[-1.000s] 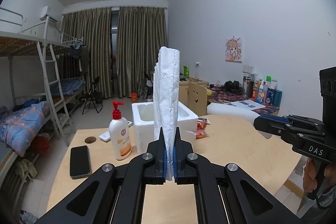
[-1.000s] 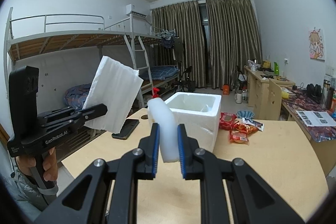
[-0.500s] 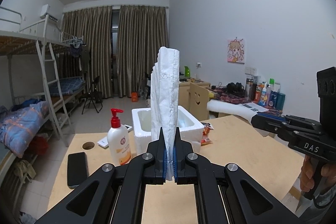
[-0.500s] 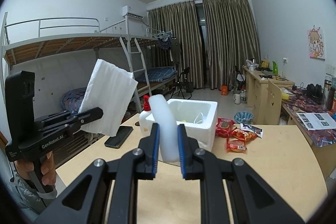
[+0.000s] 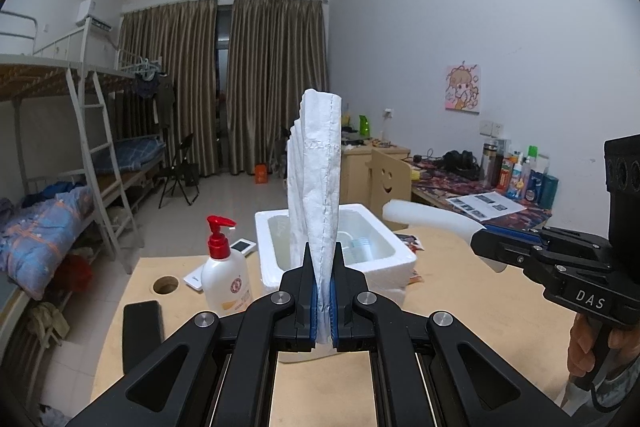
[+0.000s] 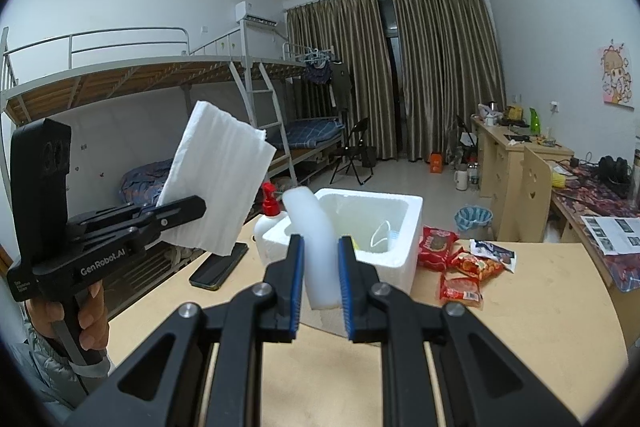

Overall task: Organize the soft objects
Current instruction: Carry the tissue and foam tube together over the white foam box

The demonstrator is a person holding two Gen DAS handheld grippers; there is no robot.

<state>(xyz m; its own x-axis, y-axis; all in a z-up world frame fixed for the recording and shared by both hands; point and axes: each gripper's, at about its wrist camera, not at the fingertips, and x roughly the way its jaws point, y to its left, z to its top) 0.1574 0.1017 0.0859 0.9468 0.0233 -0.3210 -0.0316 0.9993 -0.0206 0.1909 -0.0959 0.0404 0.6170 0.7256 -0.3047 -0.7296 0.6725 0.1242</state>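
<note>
Your left tool [image 5: 324, 301]: blue pads pressed nearly together, pinching the bottom edge of a folded white tissue stack [image 5: 318, 179]; the stack stands upright above the fingers, its layers fanned slightly at the far side; seen from the right wrist, the same stack [image 6: 218, 179] shows as a broad ribbed sheet tilted up and to the right, clamped at its lower edge, with your hand [image 6: 86, 311] wrapped round the handle below.

Your right tool [image 6: 320, 291]: pads spread only a little, gripping the lower end of a white foam strip [image 6: 314, 247]; the strip rises from between the fingers and curves over to the left at its top; from the left wrist it reads as a pale bar [image 5: 430, 221] sticking out leftward from the black fingers, held above the bench [image 5: 460, 291].

White foam box [image 6: 400, 243]: open-topped, on the bench, directly ahead of both tools; the strip's tip overlaps its near left corner in view, though whether it touches the rim is hard to judge; some small items lie inside, too indistinct to name.

Beside the box: pump bottle [image 5: 224, 275] with red top to its left; black phone [image 5: 142, 323] nearer you; red snack packets [image 6: 456, 263] to its right.
</note>
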